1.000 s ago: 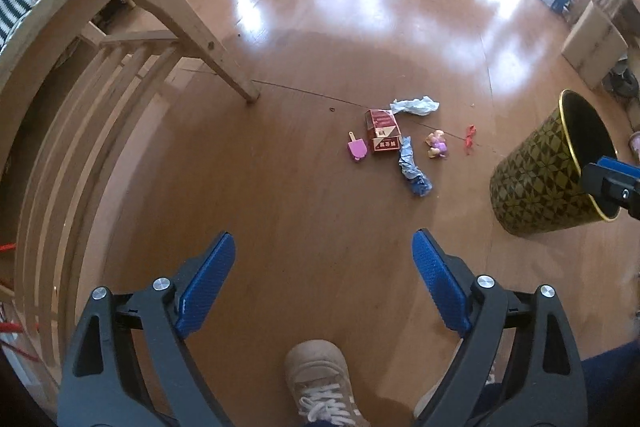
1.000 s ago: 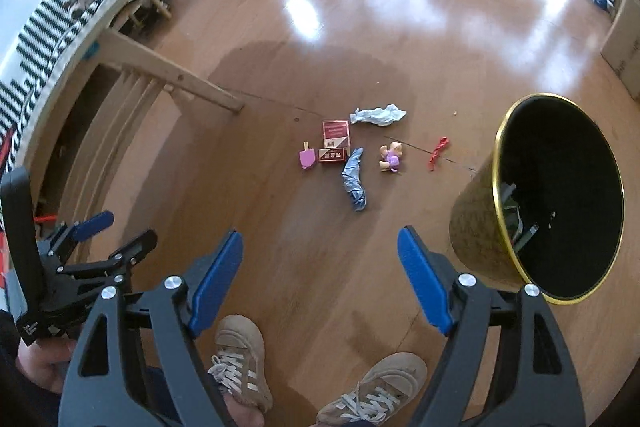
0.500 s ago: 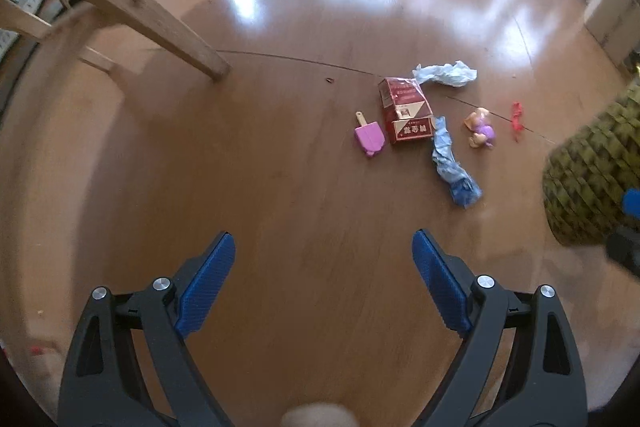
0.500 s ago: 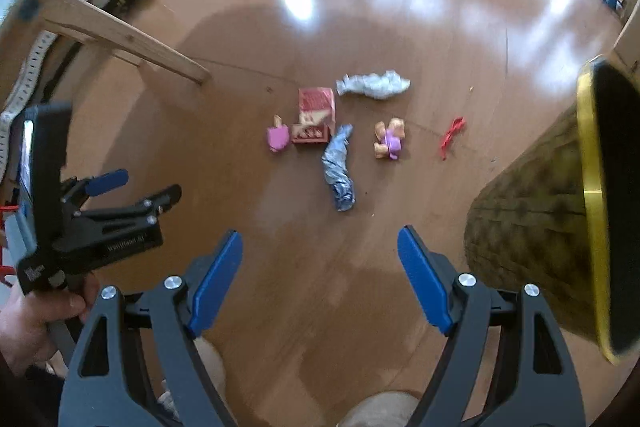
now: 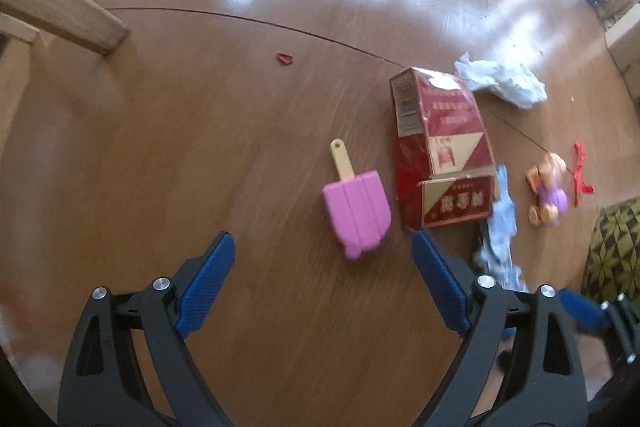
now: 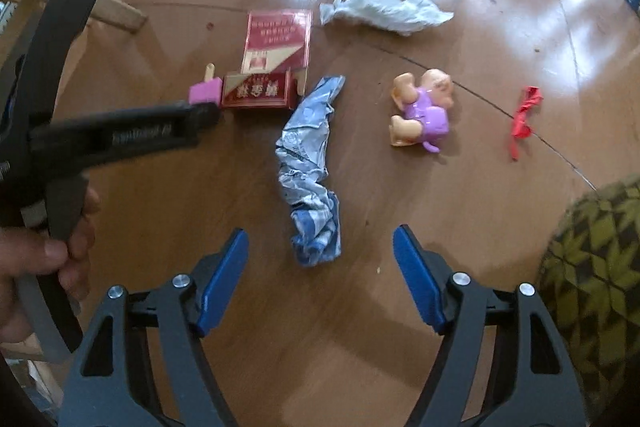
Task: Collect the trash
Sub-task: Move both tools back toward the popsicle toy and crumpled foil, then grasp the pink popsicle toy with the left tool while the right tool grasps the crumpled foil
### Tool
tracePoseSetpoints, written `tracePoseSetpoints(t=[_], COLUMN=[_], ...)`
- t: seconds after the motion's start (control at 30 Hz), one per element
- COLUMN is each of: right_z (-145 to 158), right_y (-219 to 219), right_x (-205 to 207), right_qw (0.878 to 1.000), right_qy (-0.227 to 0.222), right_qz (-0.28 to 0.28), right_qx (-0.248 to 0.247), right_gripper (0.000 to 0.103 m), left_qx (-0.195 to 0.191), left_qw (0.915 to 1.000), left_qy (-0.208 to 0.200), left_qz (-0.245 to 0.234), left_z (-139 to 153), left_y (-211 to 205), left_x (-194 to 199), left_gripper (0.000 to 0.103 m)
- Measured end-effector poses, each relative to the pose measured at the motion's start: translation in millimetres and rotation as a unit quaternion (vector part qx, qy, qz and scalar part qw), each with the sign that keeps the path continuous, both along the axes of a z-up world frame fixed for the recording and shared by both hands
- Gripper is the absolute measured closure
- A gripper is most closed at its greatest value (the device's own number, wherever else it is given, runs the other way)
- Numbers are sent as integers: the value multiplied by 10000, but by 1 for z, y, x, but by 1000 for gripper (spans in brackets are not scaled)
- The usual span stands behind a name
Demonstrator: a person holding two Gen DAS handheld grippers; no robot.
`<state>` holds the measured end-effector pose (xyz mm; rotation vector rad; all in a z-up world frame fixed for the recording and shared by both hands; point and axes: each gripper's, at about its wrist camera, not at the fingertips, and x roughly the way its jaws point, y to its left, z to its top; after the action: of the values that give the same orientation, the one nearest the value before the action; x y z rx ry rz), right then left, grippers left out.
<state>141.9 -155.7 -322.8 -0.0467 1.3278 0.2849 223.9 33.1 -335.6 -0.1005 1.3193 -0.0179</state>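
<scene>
Trash lies on the wooden floor. A pink toy popsicle (image 5: 357, 211) lies just ahead of my open left gripper (image 5: 322, 251), with a torn red carton (image 5: 442, 151) to its right. A crumpled blue-and-silver wrapper (image 6: 311, 163) lies just ahead of my open right gripper (image 6: 320, 247). Beyond it are a small purple-and-tan toy figure (image 6: 422, 111), a white crumpled tissue (image 6: 384, 13) and a red scrap (image 6: 522, 119). The gold-and-black patterned bin (image 6: 592, 267) stands at the right. The left gripper also shows in the right wrist view (image 6: 208, 115), beside the carton (image 6: 276, 59).
A wooden furniture leg (image 5: 68, 15) stands on the floor at the far left. A tiny red scrap (image 5: 285, 59) lies past the popsicle. Boxes and clutter sit at the far right edge of the room.
Both grippers have dropped low and moved forward toward the trash. The left now is close to the popsicle, the right close to the blue wrapper. Both stay open.
</scene>
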Motion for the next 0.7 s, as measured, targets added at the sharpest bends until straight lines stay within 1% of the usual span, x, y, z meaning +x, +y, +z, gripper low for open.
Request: tracePoseSetpoints(t=[0.1,0.13,0.2,0.27,0.37,0.4,0.43,0.47,0.5,0.53,0.6,0.63,0.7], right_z=[-12,-16,-21,-25,-23,-22,-22,-21,-24,-19,-10,-2,15], right_y=[4,7,9,12,18,21,23,25,29,27,28,26,25], right_x=[6,8,10,12,15,15,15,16,18,18,16,14,7], right_qw=[9999,9998,9997,9995,9990,9987,9983,9983,9986,9988,9989,9991,9990], right_qy=[-25,-23,-10,-38,-131,-160,-164,-108,-57,-54,-103,-89,-141], right_qz=[85,136,188,221,301,351,410,419,399,352,313,292,286], right_qx=[-77,-135,-179,-205,-313,-345,-391,-383,-348,-339,-333,-311,-313], right_gripper=[37,39,47,49,52,64,74,76,77,77,78,78,78], left_qx=[-167,-165,-48,18,108,147,209,267,320,394,183,161,241], left_qw=[9996,9995,9998,9997,9995,9994,9993,9990,9987,9986,9997,9998,9996], left_qy=[-171,-215,-169,-257,-278,-274,-297,-355,-376,-338,-155,-131,-172], left_qz=[128,151,113,-14,-117,-122,-107,-72,-76,-95,-10,32,-18], left_z=[-4,-4,-9,-9,-9,-10,-11,-9,-9,-6,-5,-1,14], left_y=[2,4,5,3,1,0,-2,-2,-5,-5,-1,1,4], left_x=[8,9,9,5,2,3,4,3,4,3,0,-2,-10], left_gripper=[13,13,17,17,18,21,30,38,60,73,72,72,72])
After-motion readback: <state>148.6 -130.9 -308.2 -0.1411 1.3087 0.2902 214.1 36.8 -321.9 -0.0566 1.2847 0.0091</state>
